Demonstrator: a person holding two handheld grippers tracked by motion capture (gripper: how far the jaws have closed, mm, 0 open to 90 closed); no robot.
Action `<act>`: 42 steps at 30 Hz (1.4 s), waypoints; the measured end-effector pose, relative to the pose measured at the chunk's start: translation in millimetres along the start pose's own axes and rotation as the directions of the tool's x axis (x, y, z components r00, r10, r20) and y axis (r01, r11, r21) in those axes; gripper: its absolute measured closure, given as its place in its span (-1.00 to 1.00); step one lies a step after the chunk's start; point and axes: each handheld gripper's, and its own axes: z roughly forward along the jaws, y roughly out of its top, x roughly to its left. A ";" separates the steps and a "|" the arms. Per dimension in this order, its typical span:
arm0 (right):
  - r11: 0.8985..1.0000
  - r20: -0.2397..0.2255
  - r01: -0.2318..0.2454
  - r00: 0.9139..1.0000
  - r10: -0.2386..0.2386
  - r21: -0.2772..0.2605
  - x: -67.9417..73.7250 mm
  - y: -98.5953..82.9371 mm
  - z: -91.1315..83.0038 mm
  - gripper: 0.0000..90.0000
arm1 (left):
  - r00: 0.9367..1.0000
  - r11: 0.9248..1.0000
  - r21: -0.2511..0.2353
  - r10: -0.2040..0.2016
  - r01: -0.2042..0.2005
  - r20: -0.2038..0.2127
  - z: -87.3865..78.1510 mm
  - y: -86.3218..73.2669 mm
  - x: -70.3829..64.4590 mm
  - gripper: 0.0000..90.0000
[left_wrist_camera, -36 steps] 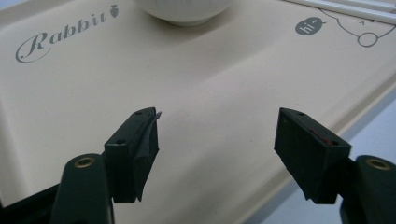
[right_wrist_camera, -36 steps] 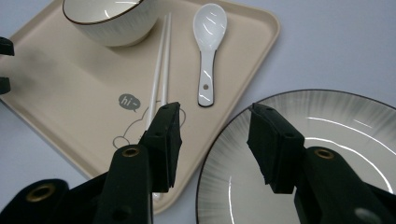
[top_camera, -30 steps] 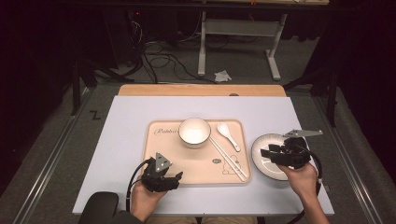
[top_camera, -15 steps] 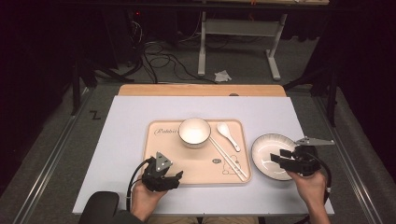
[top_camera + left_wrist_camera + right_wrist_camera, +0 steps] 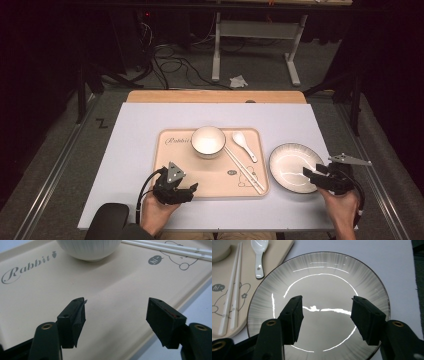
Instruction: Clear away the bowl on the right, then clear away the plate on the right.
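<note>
the right gripper (image 5: pixel 316 176) is seen at the right side of the table (image 5: pixel 140 135), held over the near right rim of the plate (image 5: pixel 290 160). in the right gripper view its jaws are spread wide above the plate (image 5: pixel 319 290), nothing being held between them, and contact with the glossy surface cannot be confirmed. the plate is set on the bare tabletop just beside the right edge of the tray (image 5: pixel 172 165); in the right gripper view its left rim is seen close against the tray's edge (image 5: pixel 284 250), though contact cannot be judged.

the left gripper (image 5: pixel 186 192) is held over the near left corner of the tray. in the left gripper view its jaws are parted wide above the tray's surface (image 5: pixel 45 290), with nothing gripped.

on the tray the following are noted: a white bowl (image 5: pixel 208 140) at the far middle, upright; a pair of white chopsticks (image 5: pixel 245 170) laid diagonally to the right of the bowl; a white spoon (image 5: pixel 243 144) beyond the chopsticks, near the tray's right edge. the bowl's ribbed base (image 5: pixel 90 250) is seen ahead of the left gripper's jaws, well apart from them.
</note>
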 end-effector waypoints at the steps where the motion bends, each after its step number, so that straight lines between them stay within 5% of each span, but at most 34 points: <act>1: 1.000 0.010 0.001 1.000 -0.001 -0.002 -0.1 -0.2 -0.7 -0.06 | 1.000 1.000 -0.003 0.008 -0.008 -0.003 -0.4 0.4 -0.5 -0.29; 4: 1.000 0.031 0.024 0.999 -0.024 -0.009 0.1 -0.3 -1.4 -0.06 | 1.000 1.000 -0.010 0.023 -0.023 -0.006 -0.3 1.1 -1.0 -0.27; 12: 0.999 0.059 -0.022 0.998 0.024 -0.030 -6.4 -3.0 -7.1 -0.10 | 1.000 1.000 -0.005 0.017 -0.017 0.018 5.1 3.2 -0.6 -0.31; 24: 0.996 0.082 -0.085 0.993 0.083 0.023 -14.9 -16.2 -20.2 0.27 | 0.997 0.999 0.006 0.041 -0.041 0.072 15.6 12.4 -4.5 -0.33; 42: 0.980 0.068 -0.175 0.983 0.168 0.095 -37.4 -17.7 -7.9 0.34 | 0.997 0.998 -0.002 0.060 -0.060 0.041 14.9 11.4 -6.0 -0.34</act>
